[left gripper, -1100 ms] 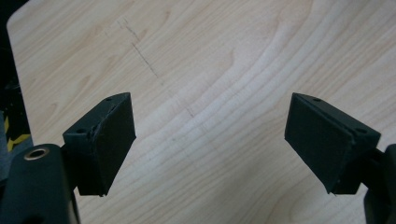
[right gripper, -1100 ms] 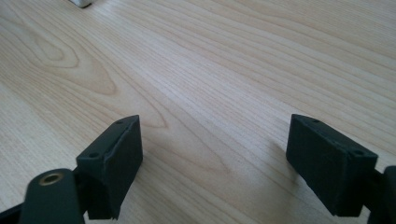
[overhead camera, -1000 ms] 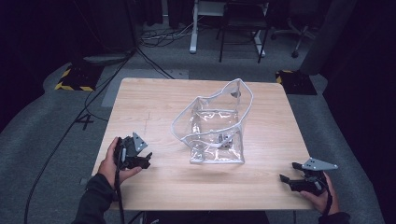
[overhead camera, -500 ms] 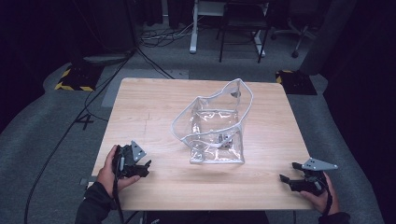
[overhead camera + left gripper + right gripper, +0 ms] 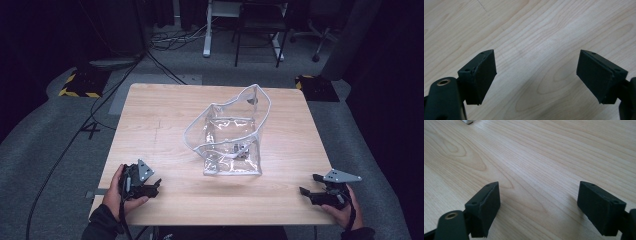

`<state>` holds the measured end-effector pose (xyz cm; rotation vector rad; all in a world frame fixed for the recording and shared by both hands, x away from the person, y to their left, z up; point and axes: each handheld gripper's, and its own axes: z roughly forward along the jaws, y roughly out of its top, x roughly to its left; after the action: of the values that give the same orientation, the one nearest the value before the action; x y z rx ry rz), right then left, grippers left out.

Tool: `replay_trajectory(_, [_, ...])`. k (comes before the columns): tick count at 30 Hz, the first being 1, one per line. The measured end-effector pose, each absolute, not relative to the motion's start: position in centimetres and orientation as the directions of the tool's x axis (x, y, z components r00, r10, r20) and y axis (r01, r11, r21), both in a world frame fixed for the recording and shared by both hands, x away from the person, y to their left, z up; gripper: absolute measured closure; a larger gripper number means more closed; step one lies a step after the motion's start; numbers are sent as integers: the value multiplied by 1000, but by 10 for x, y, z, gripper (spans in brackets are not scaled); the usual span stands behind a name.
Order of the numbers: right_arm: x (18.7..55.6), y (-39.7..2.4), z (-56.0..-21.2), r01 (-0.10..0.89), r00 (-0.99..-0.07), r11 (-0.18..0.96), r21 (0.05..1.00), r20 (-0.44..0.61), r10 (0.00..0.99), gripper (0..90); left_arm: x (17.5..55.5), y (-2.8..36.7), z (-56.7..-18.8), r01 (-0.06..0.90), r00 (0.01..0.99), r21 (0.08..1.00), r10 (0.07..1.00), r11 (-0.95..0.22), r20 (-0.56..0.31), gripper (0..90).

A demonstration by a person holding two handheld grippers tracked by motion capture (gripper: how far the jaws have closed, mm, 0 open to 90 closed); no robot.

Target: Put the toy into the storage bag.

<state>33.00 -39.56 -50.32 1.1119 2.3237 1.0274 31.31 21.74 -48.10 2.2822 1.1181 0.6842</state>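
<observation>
Since the earlier frames my left gripper (image 5: 154, 188) had drawn back toward the near left edge of the table (image 5: 150, 125) and sunk lower; my right gripper (image 5: 306, 191) had not shifted, nor had the bag.

Left: the left gripper sat low over the wood near the front left corner, held in the person's left hand (image 5: 117, 192). In the left gripper view its jaws stood wide apart with bare wood grain between them.

Centre: the clear plastic bag (image 5: 231, 140), white-trimmed, stood upright mid-table with its mouth gaping, some small dark items inside, well apart from both grippers.

Right: the right gripper rested at the front right corner in the right hand (image 5: 342, 210), jaws likewise spread, gripping nothing, pointing inward across the tabletop.
</observation>
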Motion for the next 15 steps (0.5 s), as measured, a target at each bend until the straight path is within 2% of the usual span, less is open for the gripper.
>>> replay_trajectory(15, [330,-395,-503,516,-621,421,746,-12,784,186,296,234,-494,615,491,657,864,-436,113,172])
